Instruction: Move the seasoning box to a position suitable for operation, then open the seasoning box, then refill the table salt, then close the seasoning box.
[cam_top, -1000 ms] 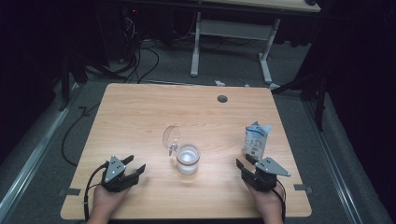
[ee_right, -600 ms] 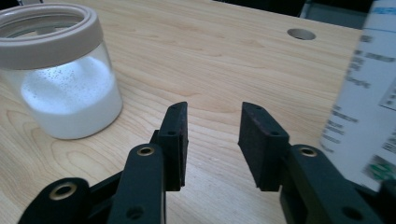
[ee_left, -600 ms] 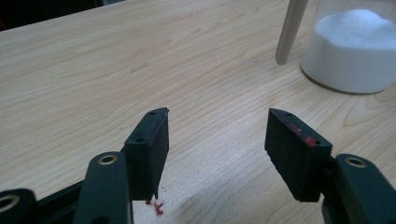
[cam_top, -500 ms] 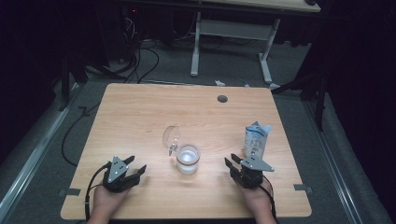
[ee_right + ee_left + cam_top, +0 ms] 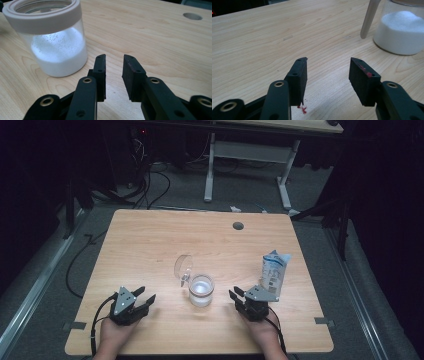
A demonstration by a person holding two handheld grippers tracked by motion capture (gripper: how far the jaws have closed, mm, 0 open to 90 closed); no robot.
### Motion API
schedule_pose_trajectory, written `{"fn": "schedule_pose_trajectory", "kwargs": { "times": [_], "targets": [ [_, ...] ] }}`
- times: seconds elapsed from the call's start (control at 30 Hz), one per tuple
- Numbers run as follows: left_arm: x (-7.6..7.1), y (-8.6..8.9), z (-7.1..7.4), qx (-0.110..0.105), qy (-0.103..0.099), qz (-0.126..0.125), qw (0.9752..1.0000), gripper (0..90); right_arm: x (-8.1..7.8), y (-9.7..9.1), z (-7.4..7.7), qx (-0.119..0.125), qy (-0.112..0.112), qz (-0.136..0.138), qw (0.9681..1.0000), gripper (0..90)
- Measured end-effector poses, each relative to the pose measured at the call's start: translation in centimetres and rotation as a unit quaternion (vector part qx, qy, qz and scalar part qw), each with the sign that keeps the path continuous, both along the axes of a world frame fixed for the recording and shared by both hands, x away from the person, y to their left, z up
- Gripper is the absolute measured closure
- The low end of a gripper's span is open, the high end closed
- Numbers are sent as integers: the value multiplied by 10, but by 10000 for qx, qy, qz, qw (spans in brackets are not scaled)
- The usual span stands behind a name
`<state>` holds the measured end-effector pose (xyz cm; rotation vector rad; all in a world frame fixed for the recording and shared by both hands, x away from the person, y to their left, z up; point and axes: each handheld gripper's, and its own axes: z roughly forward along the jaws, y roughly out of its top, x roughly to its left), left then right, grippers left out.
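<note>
Both hands low at the near edge, each gripping a two-jaw tool.

The left gripper (image 5: 143,299) sits in the left hand (image 5: 116,332), its jaws pointing forward and to the right, parted with nothing between them; they have just been closing a little. The right gripper (image 5: 237,295) rides in the right hand (image 5: 263,332), jaws aimed forward and slightly left, a narrow gap between the pads (image 5: 100,67), holding nothing; these too have just been closing. Both forearms enter from the bottom.
</note>
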<state>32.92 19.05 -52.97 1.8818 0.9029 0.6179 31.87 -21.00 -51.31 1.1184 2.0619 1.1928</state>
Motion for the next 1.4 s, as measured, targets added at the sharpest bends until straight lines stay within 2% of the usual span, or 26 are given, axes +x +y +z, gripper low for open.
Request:
{"fn": "schedule_pose_trajectory", "kwargs": {
  "times": [0.03,0.1,0.2,0.27,0.33,0.43,0.57,0.7,0.9,1.03,1.4],
  "targets": [
    [1,-2,1,45,34,39,10000,506,0,1,-1,-12,11,15,10000,749],
    [3,-5,3,-93,193,71,9997,525,1,3,-2,-40,5,34,10000,754],
    [3,-15,9,-25,123,96,9999,569,2,7,-4,-65,21,71,10000,752],
    [4,-20,14,-70,136,83,9998,586,3,9,-6,-41,34,102,9999,751],
    [6,-25,18,-235,173,78,9995,600,2,12,-6,-75,39,143,9999,751],
    [9,-29,22,-326,210,135,9992,634,2,15,-7,-120,10,214,9997,753],
    [13,-34,27,-420,261,250,9985,698,0,20,-7,-221,-15,314,9993,816],
    [19,-41,35,-411,310,235,9984,757,0,24,-7,-188,-25,334,9993,861],
    [23,-52,45,-419,258,182,9986,839,0,26,-8,-228,-25,372,9990,869],
    [26,-57,52,-500,209,194,9983,873,0,28,-8,-249,-43,407,9989,872],
    [32,-70,71,-610,79,124,9980,880,0,31,-9,-272,-69,475,9985,872]
  ]
}}
